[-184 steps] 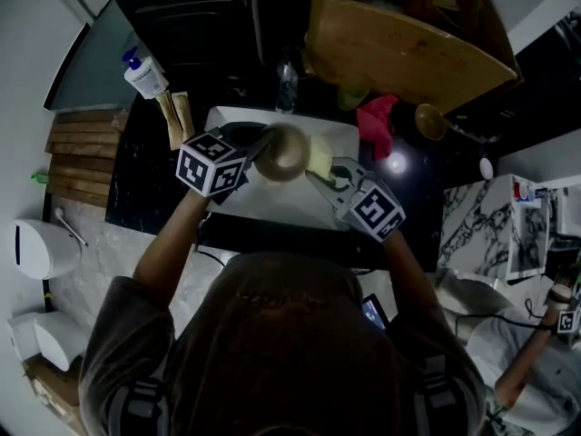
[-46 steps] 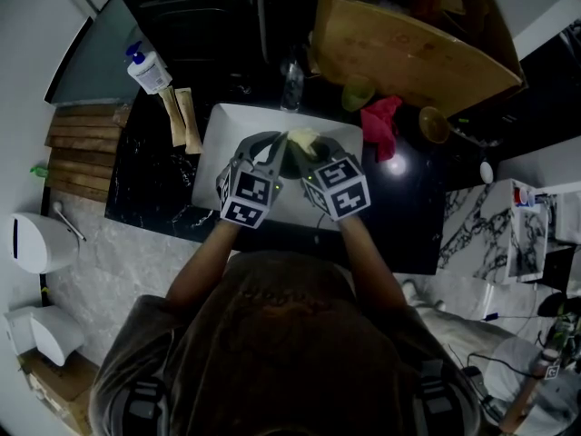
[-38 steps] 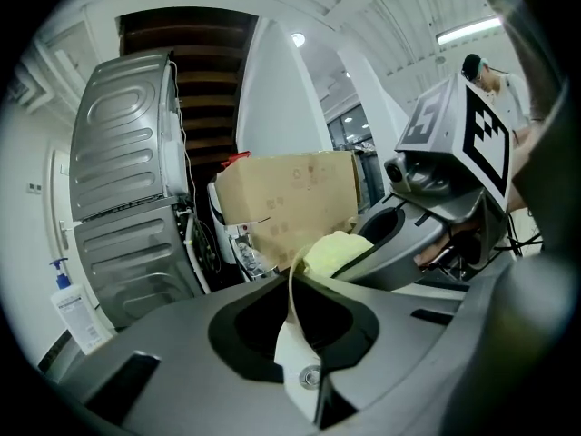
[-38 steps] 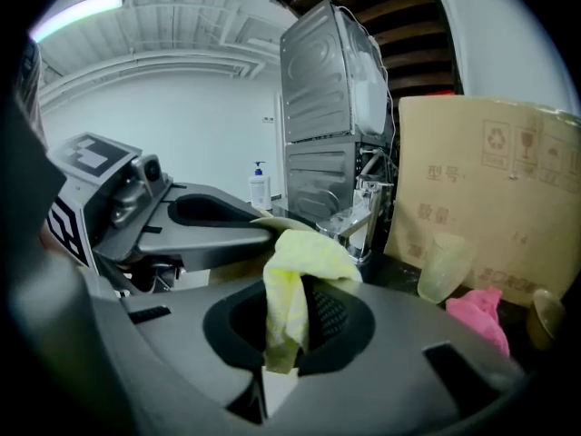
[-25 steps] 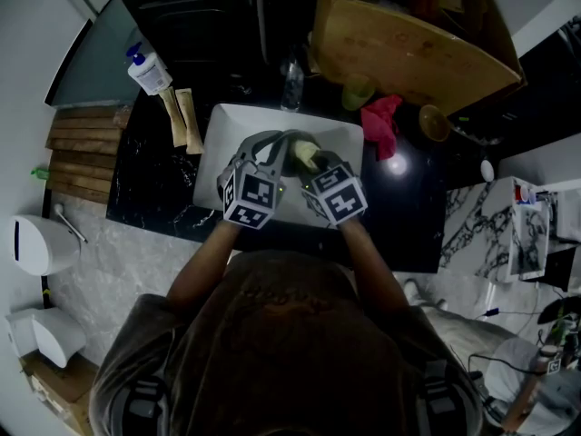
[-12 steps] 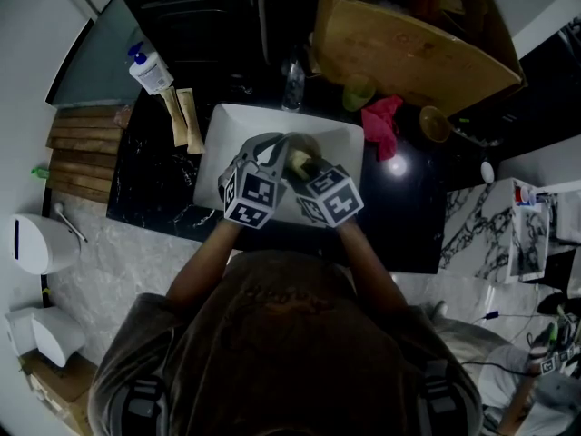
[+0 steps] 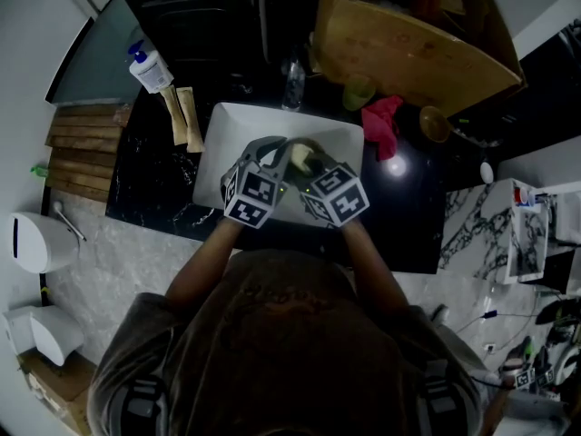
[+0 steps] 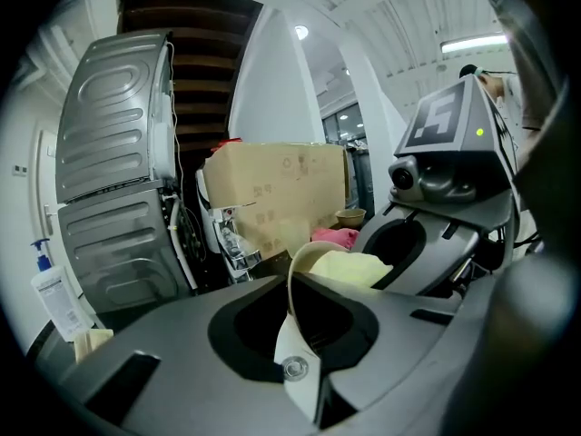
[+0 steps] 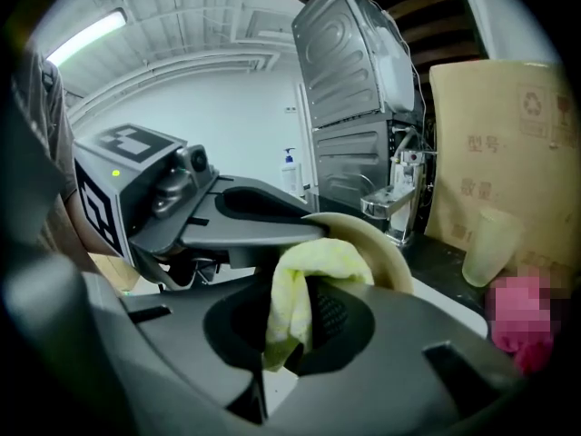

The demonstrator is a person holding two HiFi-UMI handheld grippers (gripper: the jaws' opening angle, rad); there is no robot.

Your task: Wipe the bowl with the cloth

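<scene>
**Yellow cloth against a cream bowl, held over the sink**

Cream and hard-looking, the bowl [image 9: 379, 243] is probably ceramic or stiff plastic. It should be rigid and smooth, likely slick if damp, and apt to chip if it dropped. It is held tipped on edge above the white sink [image 7: 222, 139], which is set in the middle of the black tabletop. The rim is the sensible place to take it. The left gripper [image 8: 295, 360] has its jaws clenched there, one on each side of the bowl's wall.

The cloth [image 9: 290, 301] looks soft, limp and light, so it needs a bunched fold pinched firmly. The right gripper [image 9: 290, 339] has it that way, jaws closed on a hanging wad. The top of the wad lies against the bowl's inner face.

The head view shows both grippers close together over the sink. Their marker cubes cover the grips there, leaving only a sliver of bowl and cloth. The left gripper view alone shows the pinch on the rim, and the right gripper view alone shows the hold on the cloth.

Only the head view gives the layout:
- a soap bottle [image 7: 145, 69] toward the far left corner
- a red rag [image 7: 379, 125] just right of the sink

The right gripper view adds a tap [image 9: 392, 203] behind the sink and a pale cup [image 9: 490, 243] beside it.
</scene>
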